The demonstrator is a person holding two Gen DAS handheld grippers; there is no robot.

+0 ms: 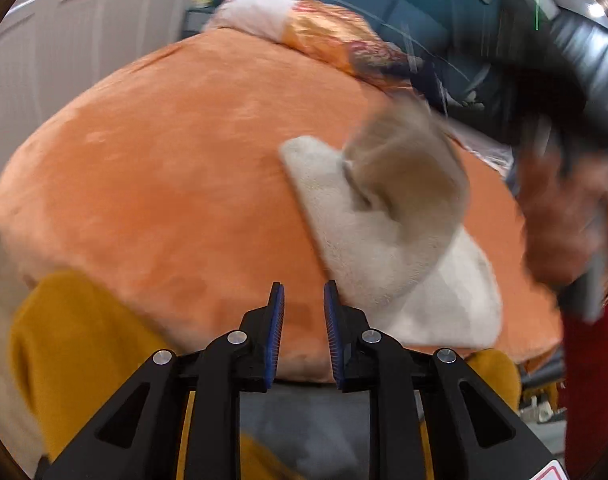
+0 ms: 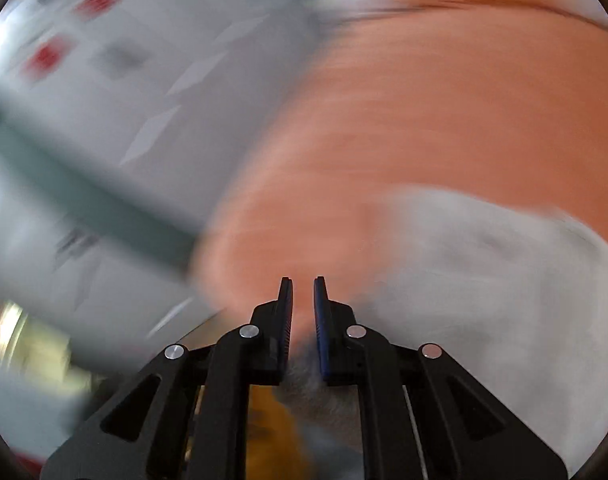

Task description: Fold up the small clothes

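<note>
A small fleecy cream-grey garment (image 1: 363, 232) lies on the orange bed cover (image 1: 164, 160), right of centre in the left wrist view. Its upper flap (image 1: 407, 160) is raised and blurred. My left gripper (image 1: 304, 286) hovers just left of the garment's near edge, jaws a little apart with nothing between them. In the right wrist view, which is heavily blurred, the garment (image 2: 483, 280) lies to the right of my right gripper (image 2: 302, 280). That gripper's jaws stand narrowly apart over the orange cover (image 2: 423, 120) with no cloth pinched at the tips. A hand (image 1: 559, 220) holding the right gripper shows blurred at the right.
A mustard-yellow cloth (image 1: 72, 340) hangs at the bed's near edge. A patterned pillow (image 1: 304, 24) lies at the far end, and white cupboard doors (image 1: 64, 40) stand to the left. A red sleeve (image 1: 591, 380) is at the right edge. Tiled floor (image 2: 144, 80) lies beside the bed.
</note>
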